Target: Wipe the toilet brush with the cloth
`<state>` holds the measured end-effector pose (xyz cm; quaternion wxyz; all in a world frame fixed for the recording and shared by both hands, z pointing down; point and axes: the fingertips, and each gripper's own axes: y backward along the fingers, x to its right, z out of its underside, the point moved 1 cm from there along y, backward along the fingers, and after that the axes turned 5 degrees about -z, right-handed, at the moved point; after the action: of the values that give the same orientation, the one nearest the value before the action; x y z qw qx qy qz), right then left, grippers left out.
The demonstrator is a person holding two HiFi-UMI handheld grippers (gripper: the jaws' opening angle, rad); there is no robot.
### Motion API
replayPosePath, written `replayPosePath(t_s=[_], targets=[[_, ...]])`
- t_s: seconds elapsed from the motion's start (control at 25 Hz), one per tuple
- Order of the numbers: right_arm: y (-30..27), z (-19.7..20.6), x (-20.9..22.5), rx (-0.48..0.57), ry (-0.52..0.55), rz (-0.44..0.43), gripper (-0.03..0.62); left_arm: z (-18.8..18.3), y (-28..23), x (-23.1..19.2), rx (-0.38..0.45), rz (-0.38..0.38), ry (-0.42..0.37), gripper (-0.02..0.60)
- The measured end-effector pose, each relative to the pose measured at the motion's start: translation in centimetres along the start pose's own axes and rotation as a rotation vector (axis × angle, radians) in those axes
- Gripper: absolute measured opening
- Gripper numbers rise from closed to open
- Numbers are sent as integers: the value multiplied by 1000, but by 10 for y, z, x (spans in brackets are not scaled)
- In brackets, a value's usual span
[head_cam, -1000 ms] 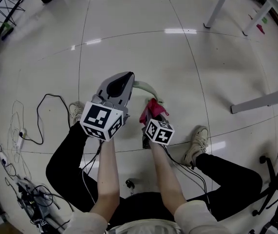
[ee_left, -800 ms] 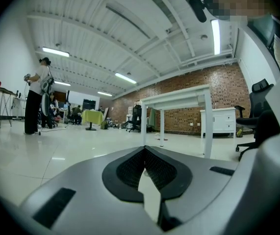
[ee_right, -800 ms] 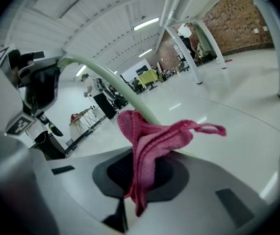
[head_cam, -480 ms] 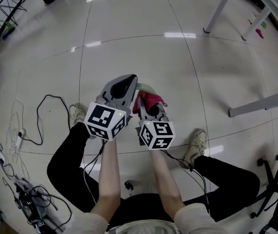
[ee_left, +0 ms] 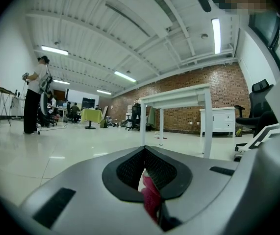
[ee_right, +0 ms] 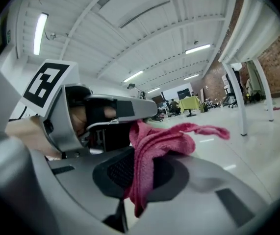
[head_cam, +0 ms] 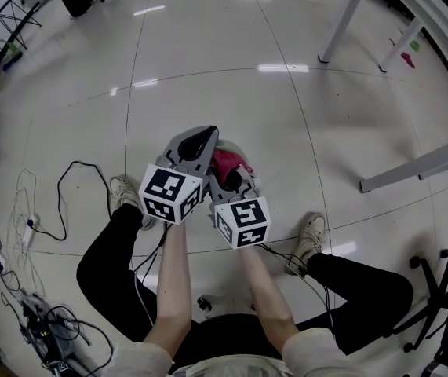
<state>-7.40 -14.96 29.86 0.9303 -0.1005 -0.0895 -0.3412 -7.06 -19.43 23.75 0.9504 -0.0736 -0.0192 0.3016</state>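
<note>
Left gripper [head_cam: 198, 140]: I read its jaws as pressed together on a thin pale sliver, which I take for the handle of the toilet brush [head_cam: 238, 147]. It points nearly level, out over the floor [head_cam: 302, 108].
Right gripper [head_cam: 227, 174]: it is pinching the pink cloth [head_cam: 224, 162], which bunches between the pads and flops over the top of the jaws.
Where the brush is: a pale curved piece shows just past the left gripper's tip, touching the cloth. The rest is hidden under the two grippers, so I cannot tell where the bristle end hangs.
Step in hand: I judge the cloth is against the handle, mid-wipe.
Risk, cloth: only a fold looks pinched. If I drag it hard along the brush, it could pull out of the pads and drop to the floor.
Risk, brush: the handle is thin and held at one spot. A sideways push from the right gripper could twist it in the left jaws or knock it loose.
Risk, grippers: the two sit just beside each other, so a careless stroke could bump their bodies together.
Head view alone: shows both grippers side by side and the pale brush piece, but the pads cannot be read from above.
Left gripper view alone: shows the closed pads, the pale sliver and a scrap of pink below them, but no right gripper.
Right gripper view alone: shows the pinch on the cloth and the left gripper close on its left. I cannot make out the brush there.
</note>
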Motion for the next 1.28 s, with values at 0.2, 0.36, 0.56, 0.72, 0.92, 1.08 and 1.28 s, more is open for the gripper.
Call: replayPosePath(t_s=[0.2, 0.36, 0.56, 0.72, 0.92, 1.08, 1.28], targets=[[41, 31, -18, -150, -43, -45, 32, -5, 25, -18, 20, -141, -6, 6], [100, 33, -19, -108, -192, 10, 32, -20, 82, -18, 138, -267, 141, 6], [142, 4, -17, -79, -41, 84, 32, 5, 128, 37, 120, -290, 235, 6], [190, -9, -39, -12, -10, 92, 32, 24, 158, 84, 84, -264, 249, 6], [265, 5, -65, 23, 6, 100, 32, 29, 208, 143, 107, -270, 270, 6], [338, 5, -86, 75, 3, 137, 32, 34, 254, 203, 94, -246, 259, 6], [432, 11, -144, 118, 42, 144, 32, 28, 337, 275, 152, -236, 254, 6]])
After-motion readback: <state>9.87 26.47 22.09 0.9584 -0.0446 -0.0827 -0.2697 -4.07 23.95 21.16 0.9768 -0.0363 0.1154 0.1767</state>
